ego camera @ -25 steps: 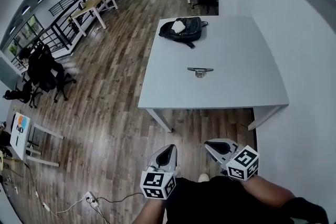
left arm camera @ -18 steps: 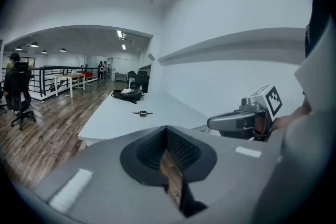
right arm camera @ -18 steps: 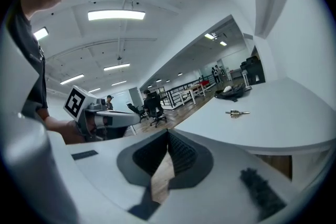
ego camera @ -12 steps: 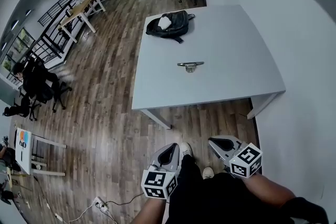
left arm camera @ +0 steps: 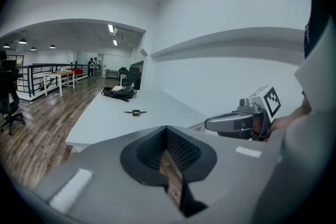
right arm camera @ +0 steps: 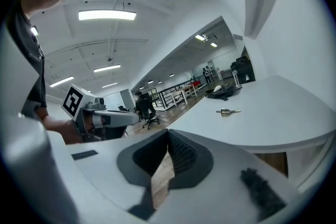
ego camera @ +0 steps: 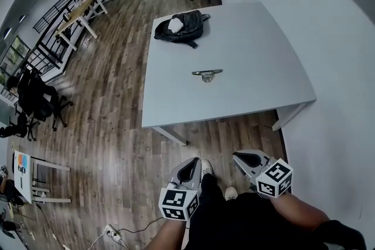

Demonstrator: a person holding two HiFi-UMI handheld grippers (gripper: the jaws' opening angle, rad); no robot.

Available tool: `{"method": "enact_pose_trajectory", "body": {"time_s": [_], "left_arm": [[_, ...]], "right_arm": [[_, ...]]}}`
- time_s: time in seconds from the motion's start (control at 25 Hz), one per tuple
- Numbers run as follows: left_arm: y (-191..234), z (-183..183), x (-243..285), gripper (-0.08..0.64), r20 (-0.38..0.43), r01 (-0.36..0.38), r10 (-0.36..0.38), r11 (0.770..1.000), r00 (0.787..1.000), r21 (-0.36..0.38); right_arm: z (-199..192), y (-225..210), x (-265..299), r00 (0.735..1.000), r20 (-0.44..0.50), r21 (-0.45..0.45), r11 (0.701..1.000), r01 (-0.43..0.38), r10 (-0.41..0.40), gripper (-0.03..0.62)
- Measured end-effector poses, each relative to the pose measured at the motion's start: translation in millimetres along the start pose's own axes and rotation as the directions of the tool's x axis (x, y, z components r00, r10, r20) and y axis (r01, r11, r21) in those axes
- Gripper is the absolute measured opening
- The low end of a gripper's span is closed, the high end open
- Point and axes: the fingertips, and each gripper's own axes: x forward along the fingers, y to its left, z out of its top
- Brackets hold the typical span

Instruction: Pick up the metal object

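Down at the bottom edge of the head view, the left gripper point(ego camera: 188, 162) and the right gripper point(ego camera: 239, 158) hang side by side in front of the person's body. Both have their jaws pressed together on nothing, and each gripper view shows only a sliver of floor between the pads. Low and closed like that, they look parked for the walk-up, not set for a grab.

Just above them comes a strip of wooden floor point(ego camera: 117, 126), then the near edge of the white table point(ego camera: 252, 96). At mid-frame the metal object point(ego camera: 206, 73) lies flat and alone on the bare tabletop, its long side running across the view, well apart from both grippers. My read: the reach hasn't begun, and the jaws must spread before any pinch.

Farther up, at the table's far left corner, a black backpack point(ego camera: 181, 25) slumps well clear of the target. Upper left, desks and a railing point(ego camera: 58, 32) line the room.
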Motion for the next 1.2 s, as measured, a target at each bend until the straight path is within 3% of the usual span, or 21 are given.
{"method": "enact_pose_trajectory", "body": {"time_s": [0.44, 1.2], "left_arm": [[42.5, 12.8, 37.7, 0.008, -0.024, 0.032, -0.032, 0.999, 0.999, -0.027], [130.3, 59.9, 111.3, 0.008, -0.056, 0.121, -0.117, 0.990, 0.992, 0.072]], "right_arm": [[21.3, -33.9, 44.2, 0.999, -0.017, 0.015, 0.999, 0.042, -0.042, 0.006], [68.4, -89.8, 141.9, 0.988, -0.024, -0.051, 0.987, 0.153, -0.154, 0.006]]}}
